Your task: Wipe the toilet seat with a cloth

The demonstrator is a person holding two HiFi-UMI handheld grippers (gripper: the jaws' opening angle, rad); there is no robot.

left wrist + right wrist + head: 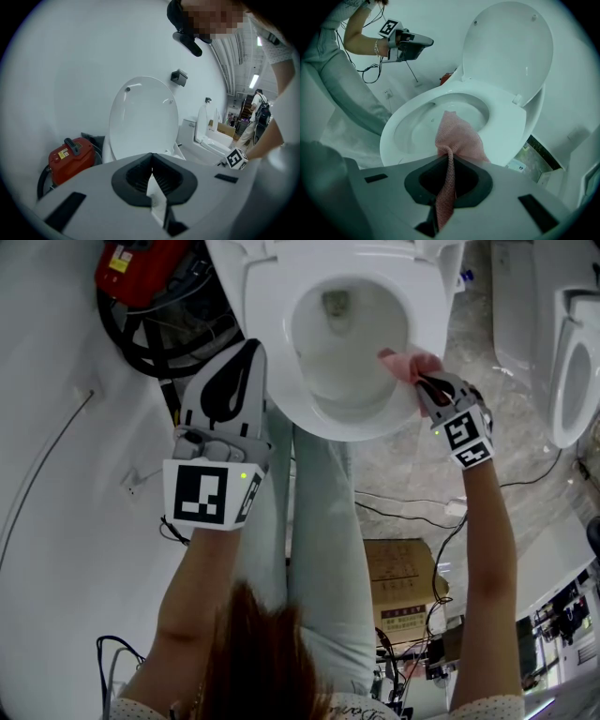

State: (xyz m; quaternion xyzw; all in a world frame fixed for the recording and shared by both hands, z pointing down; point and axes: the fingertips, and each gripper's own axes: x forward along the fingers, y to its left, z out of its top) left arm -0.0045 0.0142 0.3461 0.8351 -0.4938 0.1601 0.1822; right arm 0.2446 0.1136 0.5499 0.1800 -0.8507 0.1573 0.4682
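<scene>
The white toilet seat (pixel 281 381) lies down over the bowl, with the lid (pixel 508 47) raised behind it. A pink cloth (pixel 409 364) rests on the seat's right side, and my right gripper (pixel 421 382) is shut on it. In the right gripper view the cloth (pixel 457 138) spreads onto the seat's (pixel 506 122) near rim and trails back between the jaws of the right gripper (pixel 449 152). My left gripper (pixel 251 351) hovers by the seat's left edge, shut and holding nothing. In its own view the left gripper (pixel 151 161) faces the lid (pixel 143 117).
A red canister (pixel 141 266) and a black hose coil (pixel 141 348) sit left of the toilet by the white wall. A second toilet (pixel 572 371) stands at the right. Cables and a cardboard box (pixel 403 587) lie on the floor by the person's legs (pixel 323 521).
</scene>
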